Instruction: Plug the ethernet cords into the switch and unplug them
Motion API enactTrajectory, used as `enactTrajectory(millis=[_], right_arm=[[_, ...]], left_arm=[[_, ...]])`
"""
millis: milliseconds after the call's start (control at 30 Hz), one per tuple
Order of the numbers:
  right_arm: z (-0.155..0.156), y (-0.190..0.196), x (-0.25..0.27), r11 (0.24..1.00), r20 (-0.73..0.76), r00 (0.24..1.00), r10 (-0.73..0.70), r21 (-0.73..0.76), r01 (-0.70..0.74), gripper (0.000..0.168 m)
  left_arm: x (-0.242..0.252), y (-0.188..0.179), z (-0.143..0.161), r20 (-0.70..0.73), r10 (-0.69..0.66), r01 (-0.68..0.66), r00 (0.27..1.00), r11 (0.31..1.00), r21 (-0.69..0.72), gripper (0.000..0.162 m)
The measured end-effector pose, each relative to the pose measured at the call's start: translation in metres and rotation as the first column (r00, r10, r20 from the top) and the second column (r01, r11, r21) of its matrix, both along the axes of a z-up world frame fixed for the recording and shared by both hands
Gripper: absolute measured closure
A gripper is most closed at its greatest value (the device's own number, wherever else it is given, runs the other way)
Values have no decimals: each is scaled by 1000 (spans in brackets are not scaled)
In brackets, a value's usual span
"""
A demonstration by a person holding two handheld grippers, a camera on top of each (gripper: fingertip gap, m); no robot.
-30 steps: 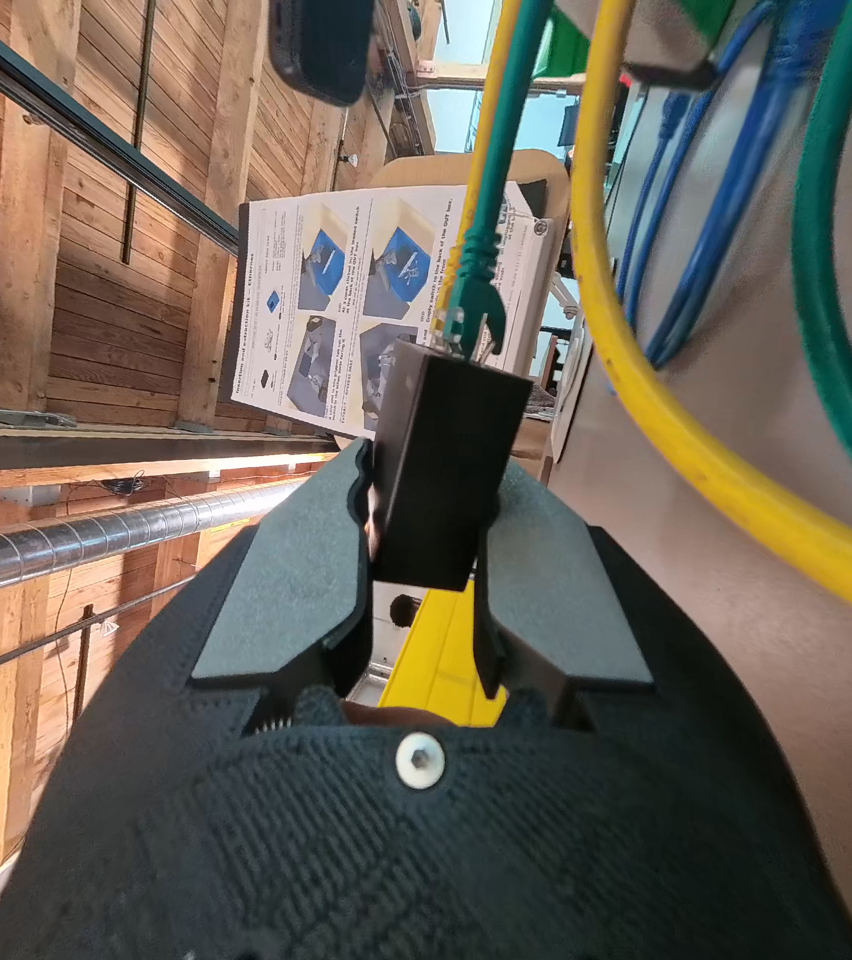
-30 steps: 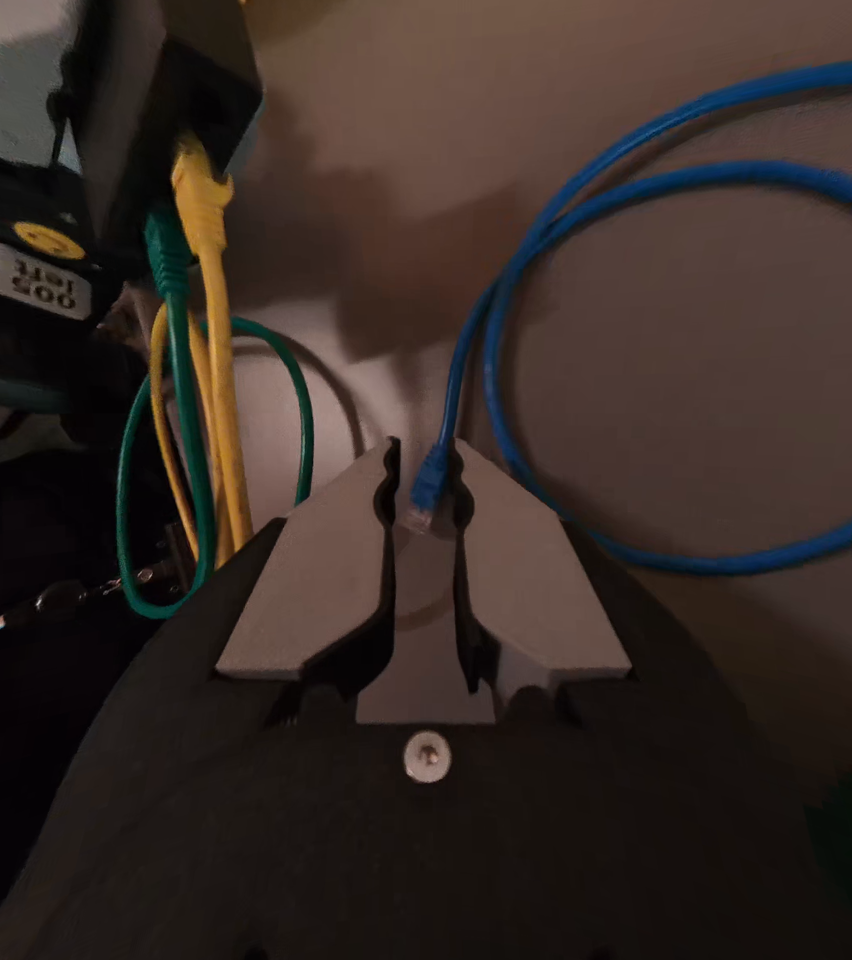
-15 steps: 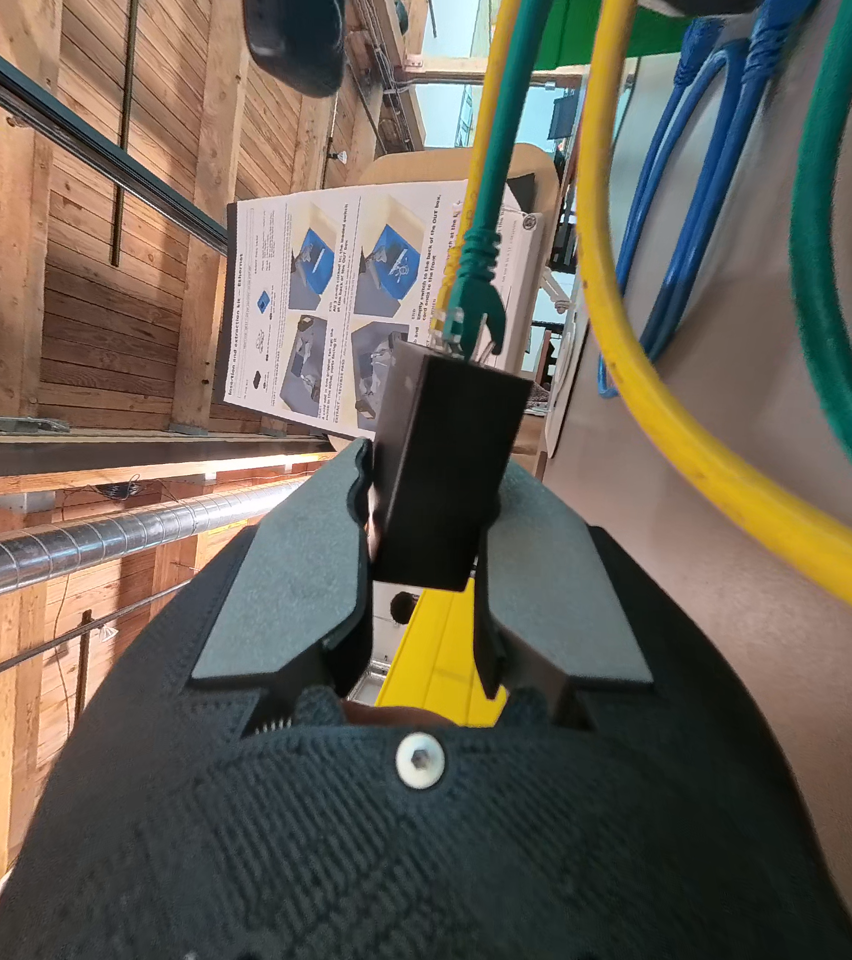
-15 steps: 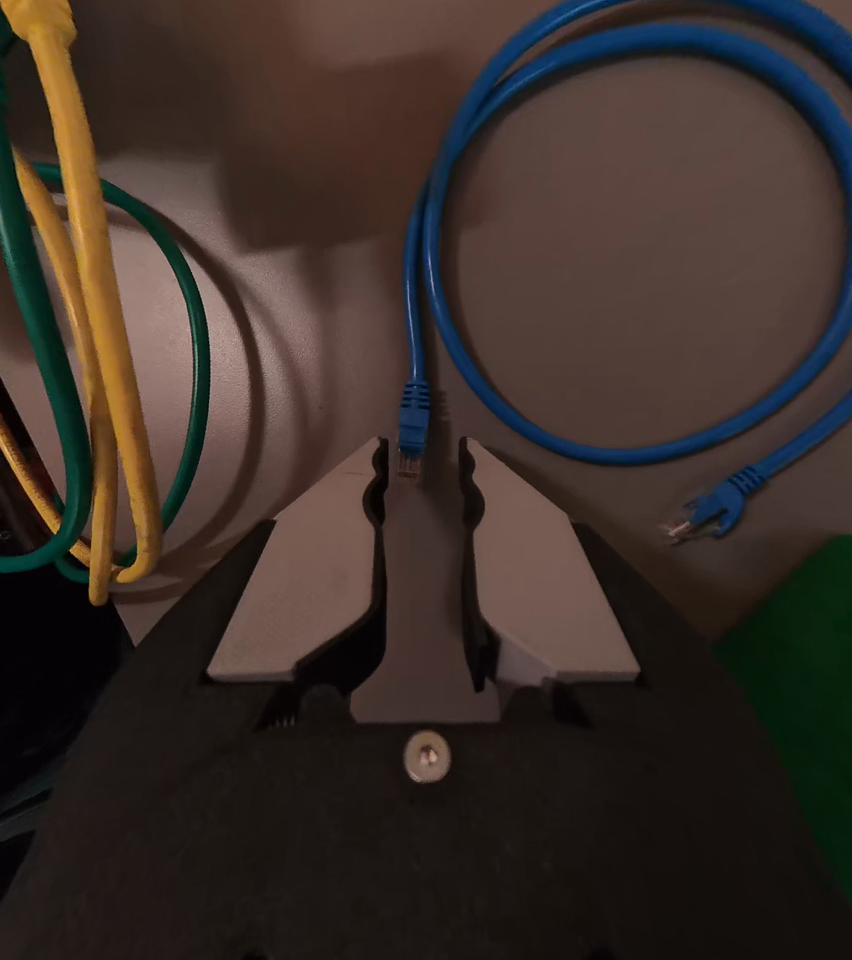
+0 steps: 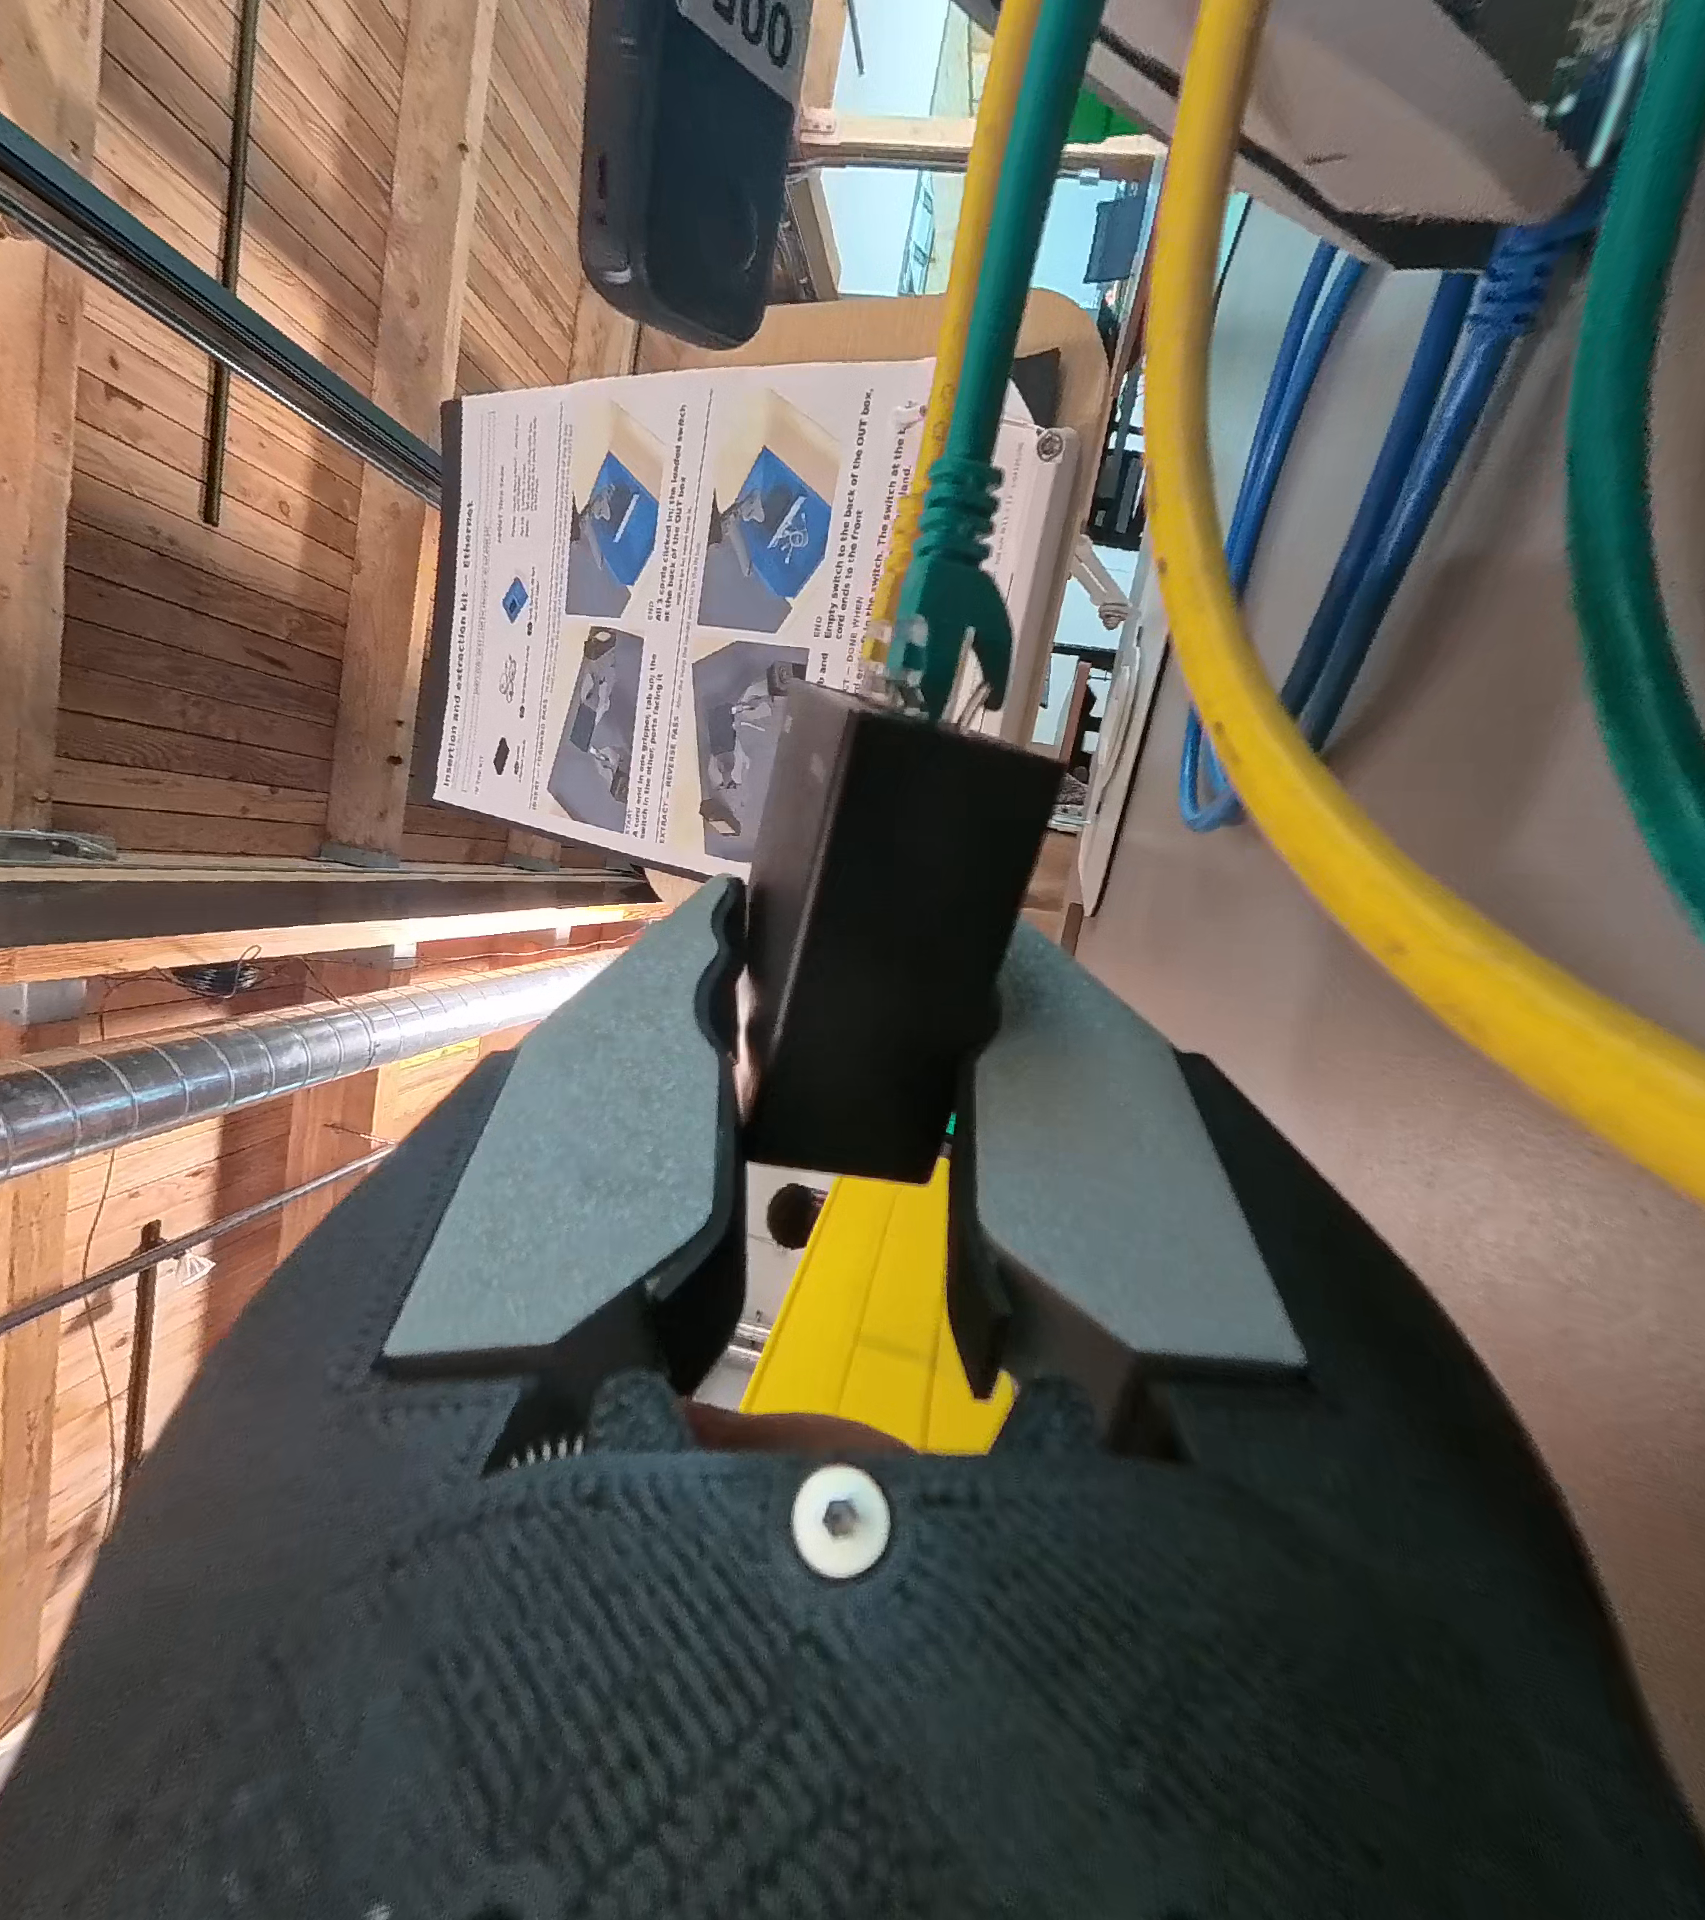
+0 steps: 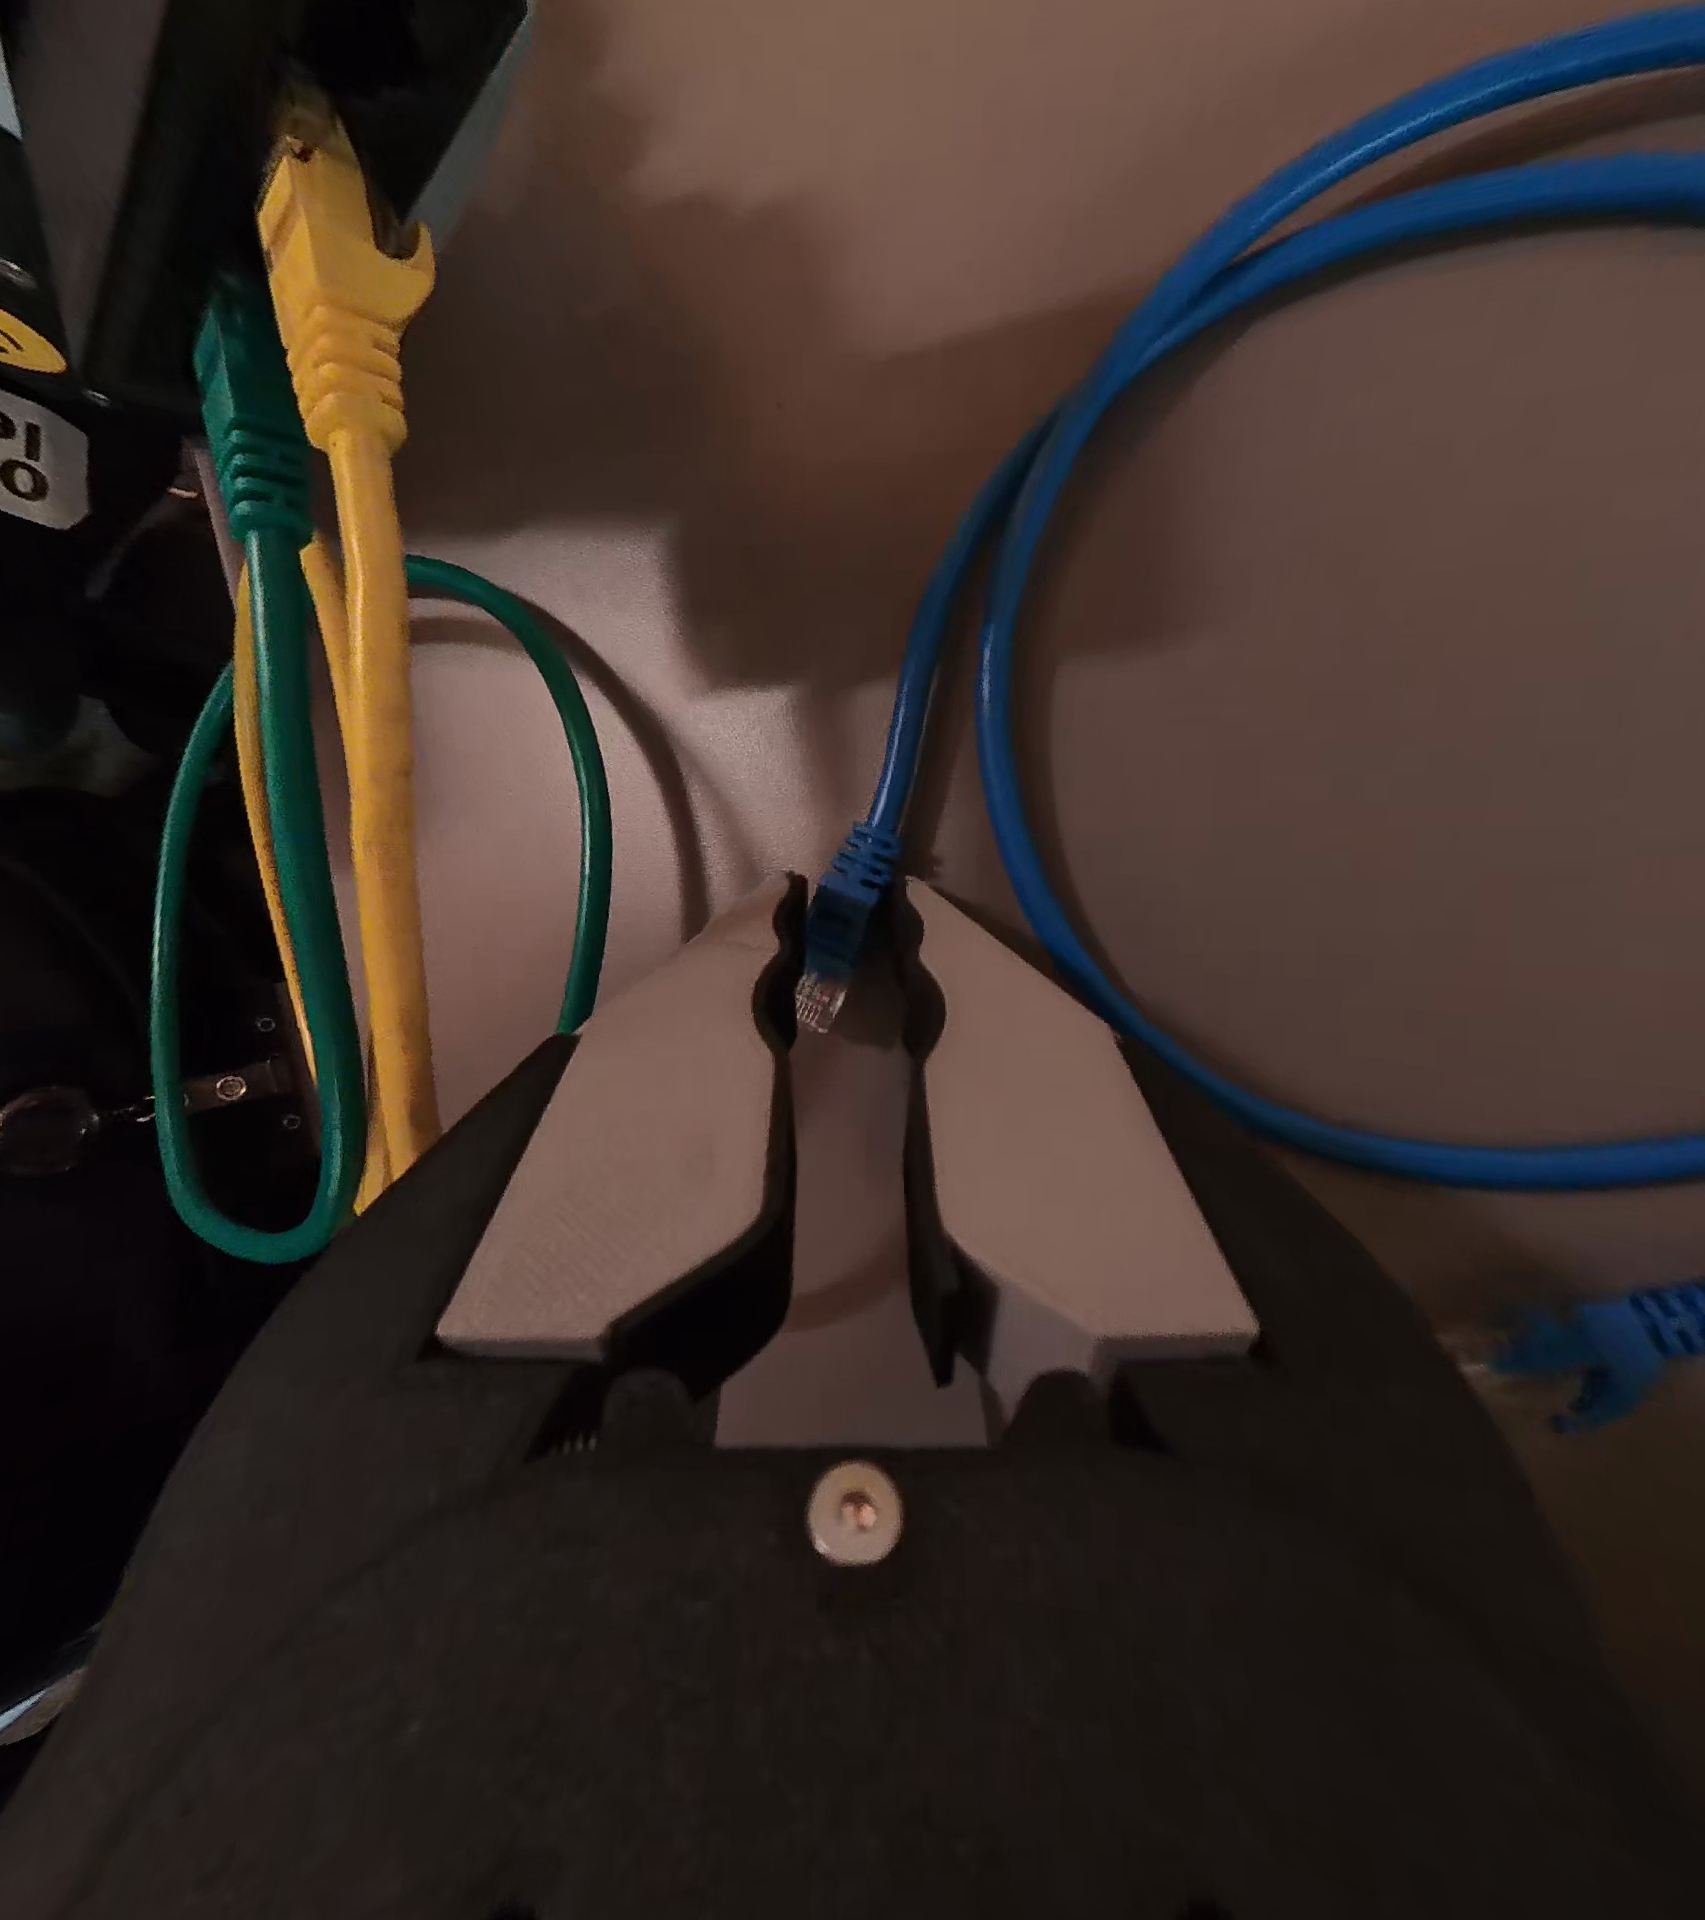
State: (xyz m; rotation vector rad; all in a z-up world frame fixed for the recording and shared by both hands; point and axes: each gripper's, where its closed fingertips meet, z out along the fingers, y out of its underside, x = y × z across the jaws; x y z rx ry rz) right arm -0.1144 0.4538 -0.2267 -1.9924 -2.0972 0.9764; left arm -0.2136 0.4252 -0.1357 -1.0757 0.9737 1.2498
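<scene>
My left gripper (image 5: 853, 997) is shut on the black switch (image 5: 889, 914) and holds it off the table. A green cord's plug (image 5: 952, 582) and a yellow plug (image 5: 915, 509) behind it sit in the switch's ports. They also show in the right wrist view, the yellow plug (image 6: 339, 281) beside the green plug (image 6: 245, 426), in the switch (image 6: 349, 94) at the upper left. My right gripper (image 6: 853, 914) is slightly open around the blue cord's plug (image 6: 843, 935), with a thin gap on each side. The rest of the blue cord (image 6: 1347, 1143) is coiled on the table.
The brown table (image 6: 1399, 675) carries the blue cord's other loose plug (image 6: 1606, 1340) at the right. Loops of yellow cord (image 5: 1347, 883) and green cord (image 5: 1658, 727) hang to the right of the switch. A printed instruction sheet (image 5: 702, 623), a wooden wall and a metal duct (image 5: 204, 1070) lie beyond. My right fingertips sit around 15 cm from my left ones.
My right gripper has moved forward, so the blue plug now lies between its fingers instead of just ahead of them. The switch has come back into its view. The left gripper keeps its hold.
</scene>
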Motion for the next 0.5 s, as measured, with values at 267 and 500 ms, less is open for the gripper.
enactTrajectory(millis=[267,500], right_arm=[[69,25,-15,990,-309,942,-133,1,140,158],[135,39,-10,973,-559,800,-219,-59,225,168]], left_arm=[[8,7,-42,80,-53,71,995,967,-246,124],[-2,13,-61,197,14,63,980,924,-378,123]])
